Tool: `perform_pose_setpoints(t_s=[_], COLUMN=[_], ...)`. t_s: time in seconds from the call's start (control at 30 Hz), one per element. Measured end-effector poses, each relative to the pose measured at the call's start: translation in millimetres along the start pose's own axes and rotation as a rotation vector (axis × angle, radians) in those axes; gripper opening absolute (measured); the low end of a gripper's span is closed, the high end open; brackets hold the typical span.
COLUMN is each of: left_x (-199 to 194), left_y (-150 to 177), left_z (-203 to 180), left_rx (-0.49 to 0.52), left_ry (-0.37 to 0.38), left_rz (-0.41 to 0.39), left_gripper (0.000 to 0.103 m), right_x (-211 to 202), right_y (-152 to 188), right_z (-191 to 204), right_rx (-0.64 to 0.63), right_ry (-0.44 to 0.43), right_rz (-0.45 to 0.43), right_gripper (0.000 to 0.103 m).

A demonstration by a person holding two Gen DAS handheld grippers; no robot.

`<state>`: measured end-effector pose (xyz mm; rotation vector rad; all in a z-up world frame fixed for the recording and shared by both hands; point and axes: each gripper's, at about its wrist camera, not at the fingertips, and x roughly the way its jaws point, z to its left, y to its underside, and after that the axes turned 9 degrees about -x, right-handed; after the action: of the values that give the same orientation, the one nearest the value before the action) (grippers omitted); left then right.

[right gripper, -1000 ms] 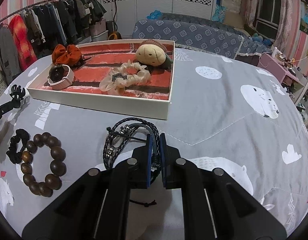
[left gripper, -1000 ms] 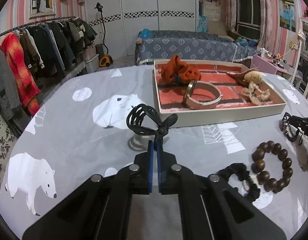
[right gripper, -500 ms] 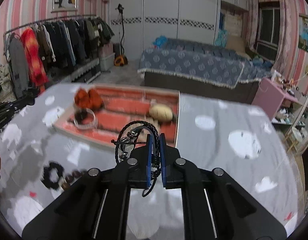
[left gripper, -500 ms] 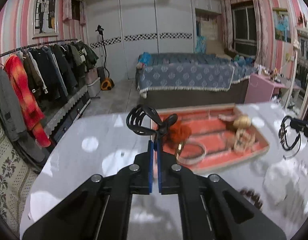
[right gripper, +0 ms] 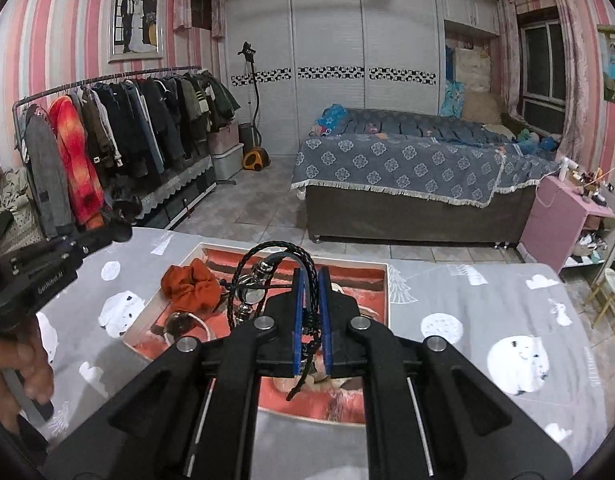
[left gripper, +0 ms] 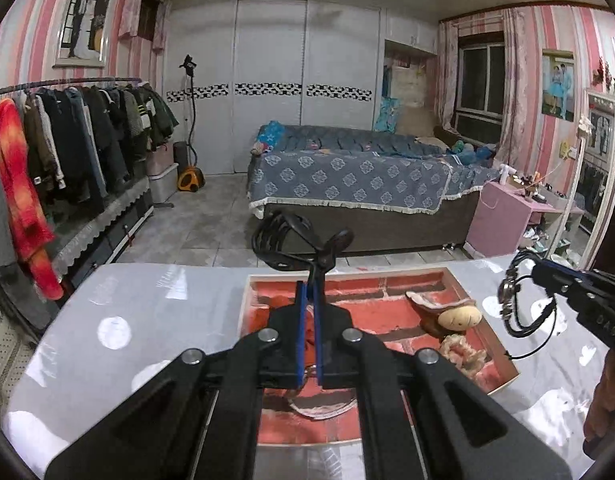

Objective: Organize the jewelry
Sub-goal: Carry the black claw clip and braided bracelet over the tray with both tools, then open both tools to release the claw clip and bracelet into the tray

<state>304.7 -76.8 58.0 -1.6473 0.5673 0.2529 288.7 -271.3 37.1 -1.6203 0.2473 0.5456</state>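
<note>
We see 2 pieces of jewelry held in the air above a shallow white-rimmed tray (right gripper: pixel 387 280) lined with a red brick pattern, which sits on a grey tablecloth printed with white polar bears (right gripper: pixel 487 320). The left gripper (left gripper: pixel 312 280) has its blue-padded jaws closed on a black plastic claw hair clip (left gripper: pixel 291 242), pinching it by its handle end so the curved teeth stand up beyond the fingertips, over the tray's far edge. The right gripper (right gripper: pixel 310 276) has its jaws clamped on a black braided cord bracelet with silver beads (right gripper: pixel 263 276); the loops arch up to the left of the pads and a loose cord end hangs down between the 2 fingers.

In the tray we make out an orange fabric scrunchie (right gripper: pixel 191 286) near the far left corner, a pale pink watch-like band (right gripper: pixel 183 324) just in front of it, a tan and brown plush hair clip (left gripper: pixel 453 314) and a cream scrunchie (left gripper: pixel 463 354) on the right side.

From the left wrist view the bracelet hangs beside the tray's right edge. A bare hand (right gripper: pixel 19 364) grips the left tool's handle. Behind stand a clothes rack (right gripper: pixel 119 136) and a bed with a blue patterned cover (right gripper: pixel 407 160).
</note>
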Motion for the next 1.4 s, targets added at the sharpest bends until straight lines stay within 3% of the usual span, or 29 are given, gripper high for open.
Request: perform_pose_setpoints(t_s=[0.13,0.33,0.97,1.4], left_x=[27,46,71,68], left_y=[18,37,66,69], left_z=[-7,-16,-10,-2], left_rx=[0.024,0.032,0.020,0.009], left_ry=[0.001,0.007,-0.004,-0.011], left_rz=[0.058,0.116,0.210,0.210], left_gripper=[0.003,0.003,0.003,0.005], right_x=[38,57,70,77], right_y=[22,39,47,56], right_z=[-7,-17,-14,-18], right_rx=[-0.020,0.017,0.008,0.026], right_ry=[0.025,0.013,0.004,0.025], right_rz=[0.093,0.150,0.199,0.209], right_gripper=[0.008,0.008,0.009,0.015])
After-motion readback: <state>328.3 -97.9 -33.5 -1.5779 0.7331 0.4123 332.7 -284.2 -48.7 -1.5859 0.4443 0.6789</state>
